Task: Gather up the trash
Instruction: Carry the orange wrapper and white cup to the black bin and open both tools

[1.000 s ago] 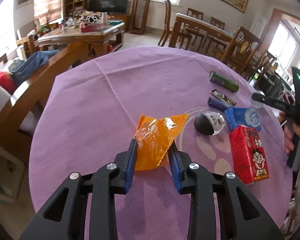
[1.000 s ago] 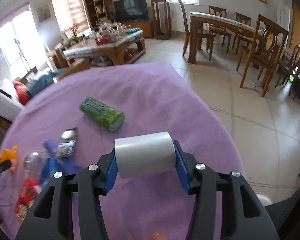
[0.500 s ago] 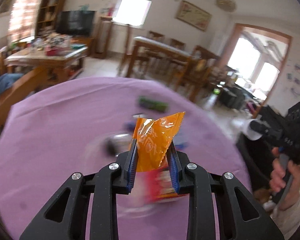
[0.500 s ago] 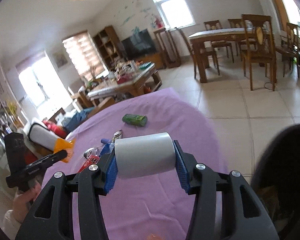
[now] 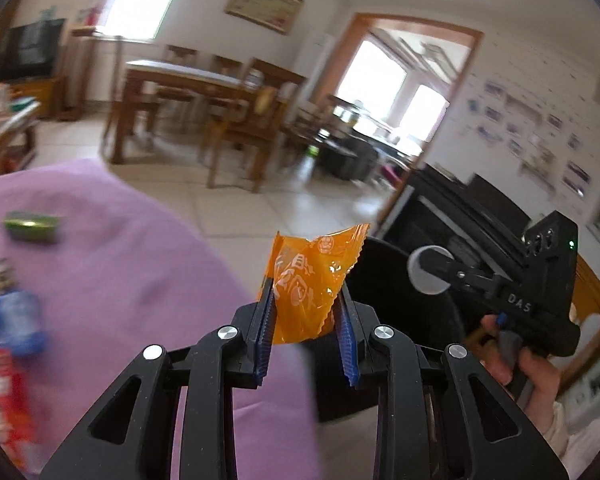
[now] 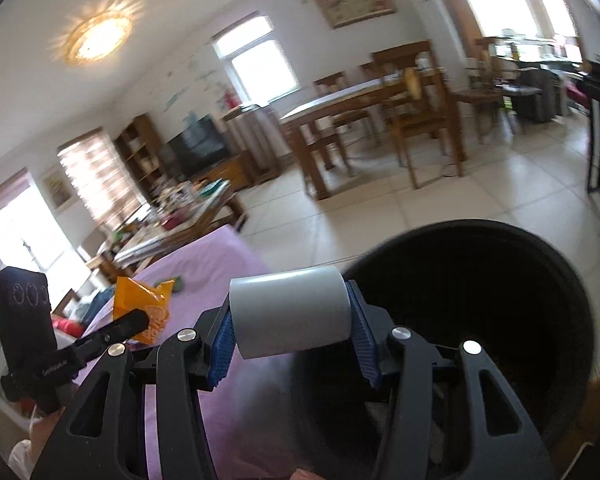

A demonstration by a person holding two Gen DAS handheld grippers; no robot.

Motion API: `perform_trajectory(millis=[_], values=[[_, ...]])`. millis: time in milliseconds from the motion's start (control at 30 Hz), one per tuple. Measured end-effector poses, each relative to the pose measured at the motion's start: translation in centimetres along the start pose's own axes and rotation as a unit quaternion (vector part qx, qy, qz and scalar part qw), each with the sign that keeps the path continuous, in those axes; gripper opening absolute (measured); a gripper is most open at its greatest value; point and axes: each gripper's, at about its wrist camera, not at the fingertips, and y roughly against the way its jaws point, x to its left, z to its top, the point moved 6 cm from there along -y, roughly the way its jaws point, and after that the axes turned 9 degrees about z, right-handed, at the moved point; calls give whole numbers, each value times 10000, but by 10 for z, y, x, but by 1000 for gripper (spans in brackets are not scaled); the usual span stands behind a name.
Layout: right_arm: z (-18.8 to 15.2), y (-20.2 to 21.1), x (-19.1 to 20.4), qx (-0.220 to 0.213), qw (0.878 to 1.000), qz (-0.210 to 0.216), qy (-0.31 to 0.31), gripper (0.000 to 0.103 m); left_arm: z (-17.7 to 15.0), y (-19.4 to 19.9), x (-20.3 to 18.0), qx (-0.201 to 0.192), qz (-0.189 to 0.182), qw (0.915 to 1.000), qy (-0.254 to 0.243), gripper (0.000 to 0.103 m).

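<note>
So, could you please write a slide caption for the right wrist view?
Right gripper carries a grey cylinder above the black bin, left gripper alongside holding an orange wrapper.

A wooden dining table point(image 6: 340, 104) with chairs point(image 6: 416, 120) stands on pale tiles; a ceiling lamp point(image 6: 98, 38) glows; a television point(image 6: 198, 150) sits beyond.

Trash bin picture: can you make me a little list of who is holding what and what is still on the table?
left gripper: shut on the orange wrapper
right gripper: shut on the grey cup, lying sideways between the pads
black bin: open, on the floor beside the purple table
right gripper place: at the bin's rim
left gripper place: near the table's edge, bin just beyond
still on the table: green packet, blue packet, red carton
</note>
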Motion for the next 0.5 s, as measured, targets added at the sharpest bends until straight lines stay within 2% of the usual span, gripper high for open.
perform_trajectory(millis=[233,500], values=[[7,21,-44,-253,9985,-395,-274,50,-18,-67,-72,376,-505,9973,-369,28],[-7,23,-72,-261,9968,-510,-552,50,-37,-115,-101,635,-517,9956,-452,28]])
